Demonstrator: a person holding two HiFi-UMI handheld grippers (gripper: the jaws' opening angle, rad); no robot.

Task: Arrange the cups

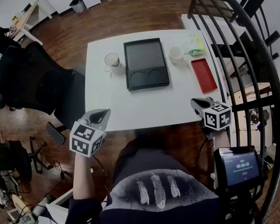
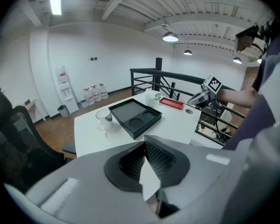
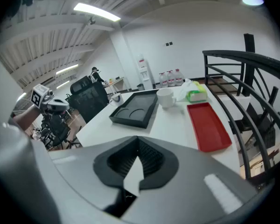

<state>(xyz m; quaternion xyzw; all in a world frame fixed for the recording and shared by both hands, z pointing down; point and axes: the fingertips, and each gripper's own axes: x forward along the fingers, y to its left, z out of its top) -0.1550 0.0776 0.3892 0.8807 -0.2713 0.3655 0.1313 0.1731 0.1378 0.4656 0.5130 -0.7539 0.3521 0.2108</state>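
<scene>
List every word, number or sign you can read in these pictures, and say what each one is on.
Nothing can be quoted with certainty.
Screen: a row of digits with colons, like a timer, with a smaller line below it; too blurred to read.
Green packet: print too small to read.
Cubes on the left gripper and right gripper: black-and-white square patterns only, no letters or numbers.

Left gripper (image 1: 102, 117) and right gripper (image 1: 199, 104) angled downward, jaws closed, empty.
</scene>
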